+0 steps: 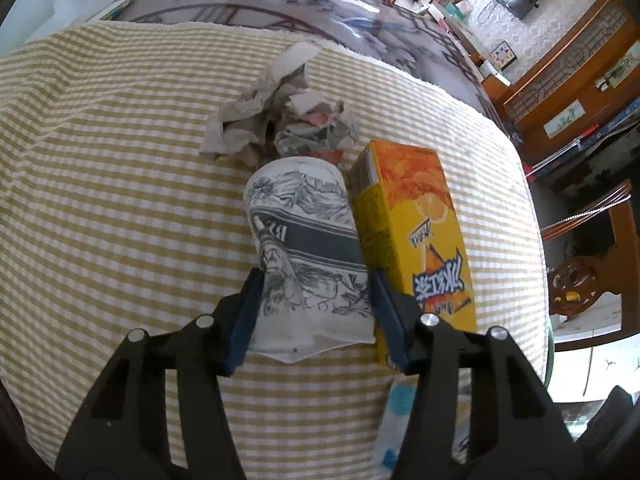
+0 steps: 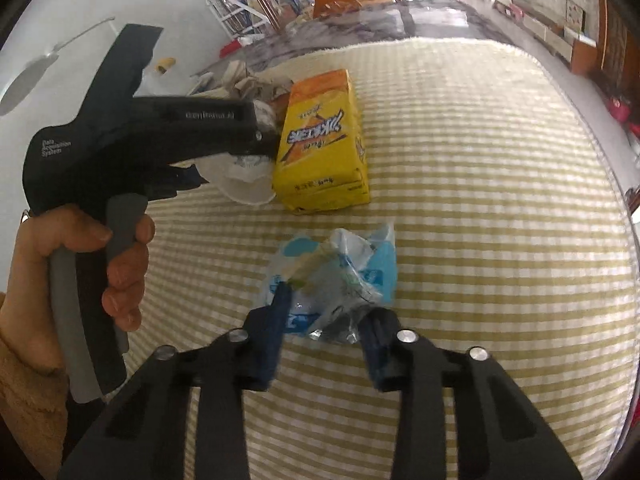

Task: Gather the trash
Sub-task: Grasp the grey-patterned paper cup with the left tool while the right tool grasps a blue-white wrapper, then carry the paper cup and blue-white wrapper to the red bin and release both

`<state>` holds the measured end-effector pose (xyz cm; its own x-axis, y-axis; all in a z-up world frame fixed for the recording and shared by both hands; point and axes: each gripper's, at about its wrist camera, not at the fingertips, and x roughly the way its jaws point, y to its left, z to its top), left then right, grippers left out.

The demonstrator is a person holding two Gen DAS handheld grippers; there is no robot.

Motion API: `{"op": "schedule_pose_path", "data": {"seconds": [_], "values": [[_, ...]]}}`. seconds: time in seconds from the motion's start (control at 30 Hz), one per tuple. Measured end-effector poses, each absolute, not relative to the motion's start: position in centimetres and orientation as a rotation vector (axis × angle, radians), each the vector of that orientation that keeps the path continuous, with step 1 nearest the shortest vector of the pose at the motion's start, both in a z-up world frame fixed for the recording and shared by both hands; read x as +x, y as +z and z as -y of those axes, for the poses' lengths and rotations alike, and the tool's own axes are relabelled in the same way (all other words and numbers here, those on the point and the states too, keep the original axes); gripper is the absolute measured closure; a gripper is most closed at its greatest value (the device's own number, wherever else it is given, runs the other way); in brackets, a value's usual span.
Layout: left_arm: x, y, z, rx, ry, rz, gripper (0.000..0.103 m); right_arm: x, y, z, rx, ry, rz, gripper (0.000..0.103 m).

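Note:
A crushed paper cup with grey drawings lies on the checked cloth. My left gripper has one finger on each side of it, touching its sides. A yellow-orange juice carton lies against the cup's right side; it also shows in the right wrist view. Crumpled paper lies beyond the cup. In the right wrist view a crumpled blue and clear plastic wrapper lies between the fingers of my right gripper, which close on its near edge.
A yellow and white checked cloth covers a glass-topped round table. The left gripper's body and the hand holding it fill the left of the right wrist view. Wooden chairs stand beyond the table's right edge.

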<state>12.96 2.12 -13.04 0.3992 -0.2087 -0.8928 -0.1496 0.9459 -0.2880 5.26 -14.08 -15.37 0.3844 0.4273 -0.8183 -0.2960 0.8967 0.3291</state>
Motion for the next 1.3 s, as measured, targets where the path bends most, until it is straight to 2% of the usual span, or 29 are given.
{"op": "schedule_pose_path", "data": {"seconds": [0.33,0.7,1.3], "values": [[10.5,-11.4,-5.1,-0.560,-0.033,-1.123,0.051,5.1,-13.4,18.5,0.277,0.385,-0.990,0.073],[7.1,-6.4,-0.2,-0.338,-0.122,-0.954,0.051,4.8,-12.0,22.3,0.419,0.322,-0.925,0.073],[5.6,-6.4,3.6,-0.229,-0.199,-0.938,0.051,4.0,-11.3,25.0,0.483,0.272,-0.891,0.073]]}}
